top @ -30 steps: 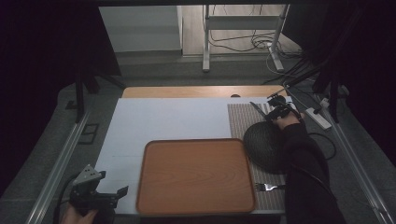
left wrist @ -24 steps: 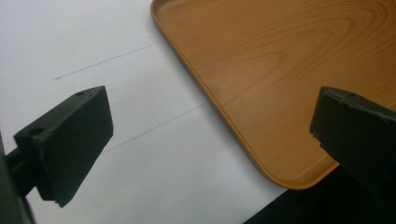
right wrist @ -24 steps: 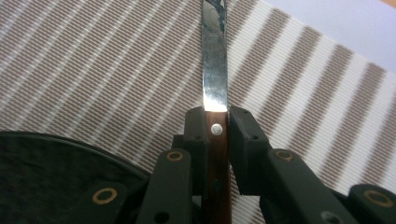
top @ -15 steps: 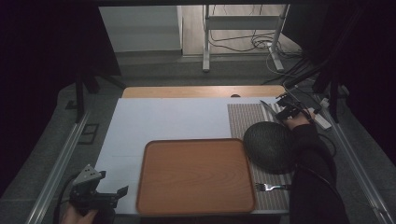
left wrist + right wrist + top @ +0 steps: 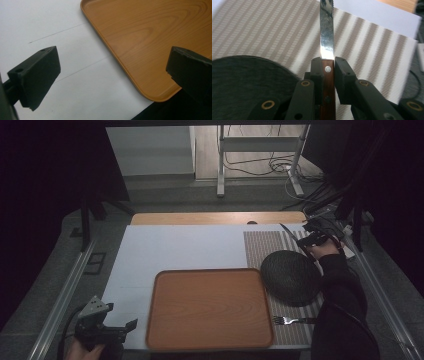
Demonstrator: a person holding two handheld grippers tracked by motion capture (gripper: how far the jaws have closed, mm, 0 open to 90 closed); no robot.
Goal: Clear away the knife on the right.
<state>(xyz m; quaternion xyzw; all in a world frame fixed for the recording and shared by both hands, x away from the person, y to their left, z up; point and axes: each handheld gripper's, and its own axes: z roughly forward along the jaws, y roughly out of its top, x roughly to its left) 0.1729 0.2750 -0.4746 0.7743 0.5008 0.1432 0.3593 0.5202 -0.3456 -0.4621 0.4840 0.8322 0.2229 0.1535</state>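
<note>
Right gripper (image 5: 328, 68) clamped on knife (image 5: 327, 37) handle, blade pointing ahead over striped mat (image 5: 372, 50), black plate (image 5: 244, 85) beside it. Left gripper (image 5: 112, 77) jaws apart, wooden tray (image 5: 150, 37) just ahead.

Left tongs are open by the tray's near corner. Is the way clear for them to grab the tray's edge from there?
Probably yes. The left tongs are open and empty, the tray rim lies between their jaws in the left gripper view, and only bare white mat lies alongside. The fork is on the tray's far side.
</note>
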